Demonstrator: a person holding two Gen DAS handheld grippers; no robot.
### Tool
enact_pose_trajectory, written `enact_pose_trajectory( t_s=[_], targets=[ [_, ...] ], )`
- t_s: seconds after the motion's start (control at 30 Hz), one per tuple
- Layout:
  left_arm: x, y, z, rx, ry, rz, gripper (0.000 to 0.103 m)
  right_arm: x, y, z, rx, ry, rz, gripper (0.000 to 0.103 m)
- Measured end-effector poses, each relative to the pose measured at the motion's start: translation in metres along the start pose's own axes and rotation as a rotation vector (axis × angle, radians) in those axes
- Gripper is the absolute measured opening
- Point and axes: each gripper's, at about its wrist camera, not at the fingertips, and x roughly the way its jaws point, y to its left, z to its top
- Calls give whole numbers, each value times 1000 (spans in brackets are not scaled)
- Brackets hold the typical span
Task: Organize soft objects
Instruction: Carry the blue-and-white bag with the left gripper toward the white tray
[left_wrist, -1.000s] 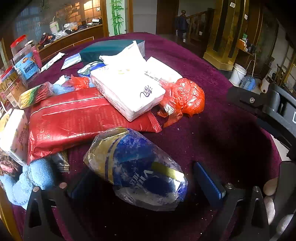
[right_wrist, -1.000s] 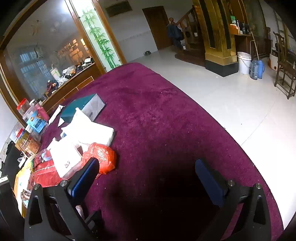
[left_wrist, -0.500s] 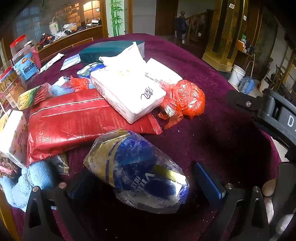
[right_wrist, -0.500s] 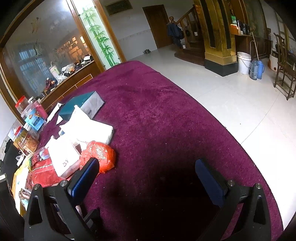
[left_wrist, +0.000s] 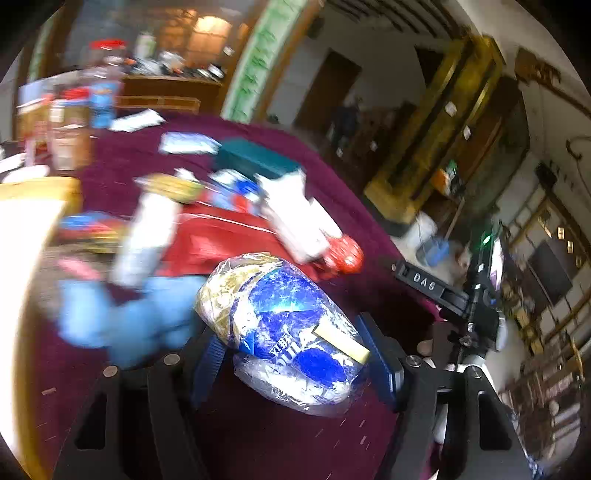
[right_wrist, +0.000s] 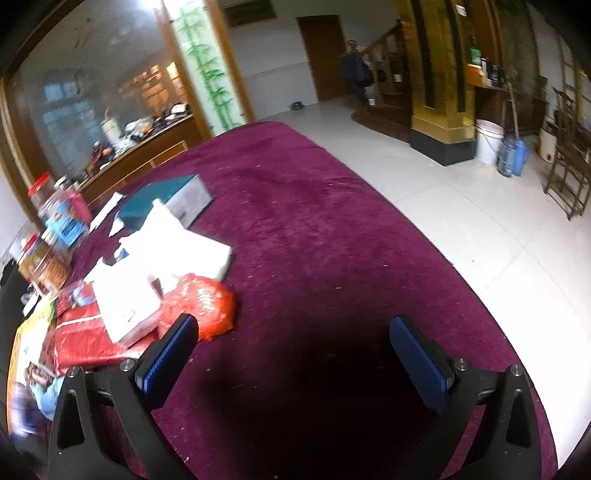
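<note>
The blue bag (left_wrist: 291, 332), a crinkled clear wrapper printed blue and gold, sits between the two blue pads of the left hand-held gripper (left_wrist: 295, 363). Both pads press against its sides, so the gripper is closed on it. The bag's near end hangs over the maroon table (left_wrist: 258, 435); whether it rests on the cloth or is lifted off it cannot be told.

Just beyond the bag lies a large red pack (left_wrist: 221, 240), with a white tissue pack (left_wrist: 295, 221) on its far right edge and a red-orange bag (left_wrist: 345, 254) touching that pack's near end. To the left of the blue bag is a light blue soft thing (left_wrist: 122, 317), blurred. Farther back stands a teal box (left_wrist: 255, 158), and jars (left_wrist: 70, 125) stand at the far left.

The right hand-held gripper (right_wrist: 295, 354) hangs over bare maroon cloth with its pads wide apart and nothing between them. In its view the red-orange bag (right_wrist: 201, 302) lies just beyond the left pad, the white tissue pack (right_wrist: 125, 306) to its left, the red pack (right_wrist: 85, 339) under that, and the teal box (right_wrist: 166, 197) far behind. Part of the right gripper's body (left_wrist: 476, 295) shows at the right of the left view.
</note>
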Motion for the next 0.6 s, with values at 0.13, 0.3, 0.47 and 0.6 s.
enact_pose_trajectory(
  t_s=[0.13,0.3,0.47,0.6],
  targets=[
    [-51,48,-4,-63,-64,84,72,-16,21,-4,-77,17,82,103],
    [-83,103,-18,-167,-117,149,73,-40,94,-26,-277,93,278,103],
    [-96,122,-28,-209,-142,150,73,-36,168,-55,-452,187,378,103],
    [-108,129,-35,-204,-158,157,73,-33,195,-65,-485,209,384,103]
  ],
)
